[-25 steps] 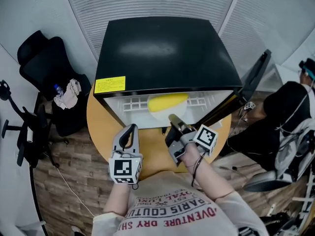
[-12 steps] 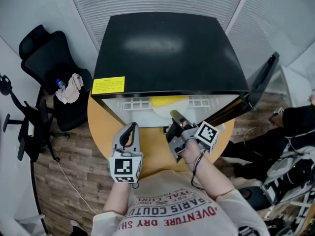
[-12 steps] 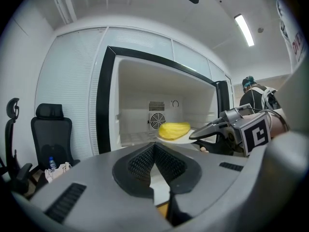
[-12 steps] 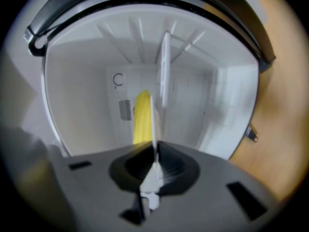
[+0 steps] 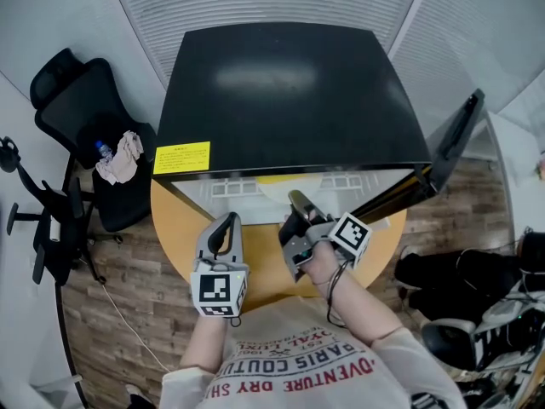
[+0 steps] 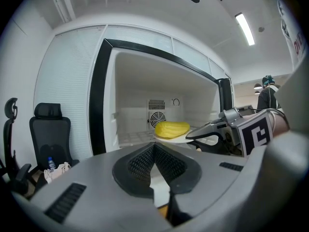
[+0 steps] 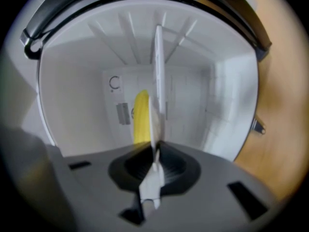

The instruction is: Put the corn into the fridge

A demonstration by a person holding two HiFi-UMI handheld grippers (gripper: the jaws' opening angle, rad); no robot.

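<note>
Two tongs are in use. The right tongs (image 7: 155,149) pinch the near rim of the white plate (image 7: 158,76), and their jaws are easing apart. The left tongs (image 6: 154,146), just beside them, are clenched on nothing. The corn (image 7: 140,117) lies on that plate, ahead of the right tongs, inside the fridge (image 5: 289,83). The corn is probably light, stiff and apt to roll; the plate looks hard and slippery. Hold it by the rim and keep it level.

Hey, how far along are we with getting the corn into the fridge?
Done: the yellow corn cob lies on a white plate inside the open black fridge. In hand: the right gripper, jaws opening, has the plate's rim between them. Remaining: withdraw, close the door.
</note>
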